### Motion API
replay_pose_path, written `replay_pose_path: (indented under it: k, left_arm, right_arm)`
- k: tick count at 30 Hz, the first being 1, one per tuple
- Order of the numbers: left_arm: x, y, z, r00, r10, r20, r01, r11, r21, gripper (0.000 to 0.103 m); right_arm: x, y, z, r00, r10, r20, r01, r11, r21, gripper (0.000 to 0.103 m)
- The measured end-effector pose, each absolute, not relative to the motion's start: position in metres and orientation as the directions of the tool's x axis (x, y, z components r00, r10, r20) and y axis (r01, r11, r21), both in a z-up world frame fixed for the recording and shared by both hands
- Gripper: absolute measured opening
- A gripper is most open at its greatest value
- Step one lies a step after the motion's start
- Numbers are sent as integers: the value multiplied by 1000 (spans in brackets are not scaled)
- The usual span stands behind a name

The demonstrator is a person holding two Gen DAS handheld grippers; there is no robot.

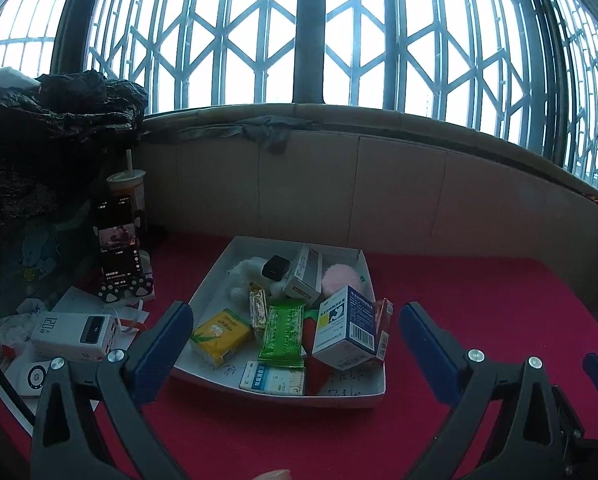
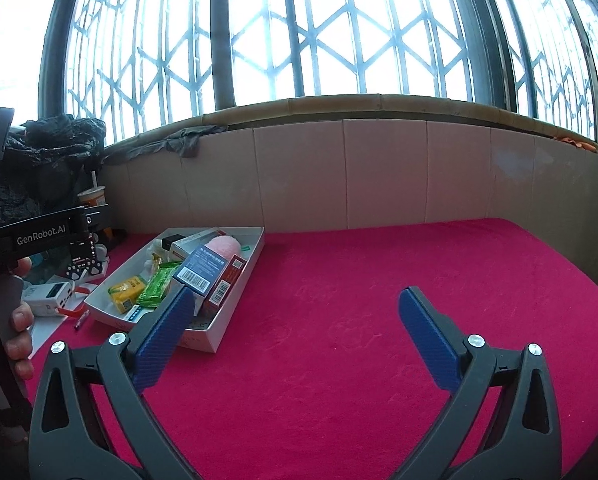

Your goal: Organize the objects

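A: White tray (image 1: 373, 394) sits on the red cloth (image 2: 359, 300), near the tiled wall under the barred window; it's crammed w/ stuff.

B: Contents, pls?

A: Front left, a yellow packet (image 1: 221, 334); beside it a green packet (image 1: 282, 334); a blue-and-white box (image 1: 345, 330) stands tilted at front right, a red box (image 1: 383, 328) leaning right against it; a flat blue-white box (image 1: 273, 379) lies along the front wall; further back a pink puff (image 1: 341, 278), a small black block (image 1: 274, 267) on white fluff, and a white carton (image 1: 305, 274); handwriting shows on the tray floor, not legible.

B: Grippers?

A: Left gripper (image 1: 295, 326) is released, blue pads spread wide, hovering over the tray's near end w/ nothing pinched; right gripper (image 2: 295, 322) also gapes wide, nothing between its pads; it's over bare cloth, to the right of the tray, its left pad overlapping the tray's near corner in the right wrist view; whether it touches, can't tell.

B: And outside the tray?

A: Left of it, a white power bank (image 1: 73, 334) on papers; behind that a phone (image 1: 119, 236) propped upright on a paw-print stand, screen lit; a cup w/ straw (image 1: 127, 188) behind the phone; black plastic heaped at far left; a person's fingers (image 2: 21, 320) wrap the left gripper's handle at the edge of the right wrist view.
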State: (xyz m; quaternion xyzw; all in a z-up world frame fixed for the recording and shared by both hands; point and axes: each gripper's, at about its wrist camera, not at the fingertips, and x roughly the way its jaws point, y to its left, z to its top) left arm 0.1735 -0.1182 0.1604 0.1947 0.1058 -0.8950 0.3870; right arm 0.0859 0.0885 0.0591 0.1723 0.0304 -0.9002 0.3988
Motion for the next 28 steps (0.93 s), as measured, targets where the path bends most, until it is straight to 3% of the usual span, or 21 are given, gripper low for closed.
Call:
replay_pose_path:
  k: [19, 28]
  left_arm:
    - [174, -129, 154, -642, -600, -477, 715, -693, -92, 103]
    - [175, -122, 154, -644, -611, -459, 714, -696, -75, 103]
  right_arm:
    - [84, 90, 55, -620, -707, -340, 721, -684, 107, 103]
    - [82, 90, 52, -618, -703, -352, 719, -686, 108, 103]
